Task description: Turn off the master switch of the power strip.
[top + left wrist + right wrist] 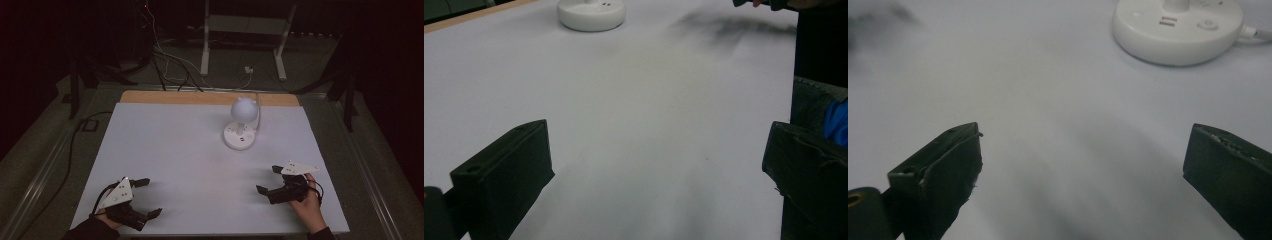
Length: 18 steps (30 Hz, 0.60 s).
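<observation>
high: above, facing forward-down | gripper views: low, close, facing shared lamp (240, 123) base

A table (210, 98) with a wooden top carries a large white sheet (175, 165) that covers nearly all of it, leaving a bare wooden strip along the far edge. On the sheet, right of centre toward the far side, stands a small white lamp (240, 129) on a round base, its white cord (258, 107) trailing off the far edge.
</observation>
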{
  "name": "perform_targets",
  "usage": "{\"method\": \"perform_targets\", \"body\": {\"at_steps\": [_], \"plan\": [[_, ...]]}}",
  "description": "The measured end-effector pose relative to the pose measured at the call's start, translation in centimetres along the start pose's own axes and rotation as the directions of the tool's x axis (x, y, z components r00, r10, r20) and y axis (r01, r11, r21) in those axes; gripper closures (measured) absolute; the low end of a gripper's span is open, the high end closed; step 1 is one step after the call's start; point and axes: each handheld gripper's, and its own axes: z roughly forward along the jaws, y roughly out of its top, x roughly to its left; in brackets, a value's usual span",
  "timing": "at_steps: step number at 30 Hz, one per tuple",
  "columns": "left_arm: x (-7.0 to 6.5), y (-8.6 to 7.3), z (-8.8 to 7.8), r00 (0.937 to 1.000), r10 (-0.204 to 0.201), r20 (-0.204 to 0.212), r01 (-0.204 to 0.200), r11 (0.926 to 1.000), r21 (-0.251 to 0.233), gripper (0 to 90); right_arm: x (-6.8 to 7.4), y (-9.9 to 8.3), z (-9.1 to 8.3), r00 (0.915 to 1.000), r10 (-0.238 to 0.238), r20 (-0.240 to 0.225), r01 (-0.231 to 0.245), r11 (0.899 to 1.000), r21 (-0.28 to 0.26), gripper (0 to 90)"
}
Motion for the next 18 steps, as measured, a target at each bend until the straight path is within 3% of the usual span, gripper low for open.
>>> {"method": "perform_targets", "body": {"at_steps": [7,13,18], "plan": [[0.0,0.0,0.0,1.0000,0.000,0.000,0.000,1.0000,0.001,0.3,-0.1,-1.6,-0.7,0.9996,0.011,0.024,-0.012,1.000,0.026,2.2],[0.0,0.0,0.0,1.0000,0.001,0.000,-0.001,1.0000,0.002,0.3,-0.4,-2.7,-1.5,0.9991,0.024,0.036,-0.024,1.000,0.004,2.2],[0.0,0.0,0.0,1.0000,0.000,0.000,0.000,1.0000,0.002,0.2,-0.3,-3.6,-1.7,0.9990,0.003,0.044,-0.004,1.000,0.019,2.2]]}}
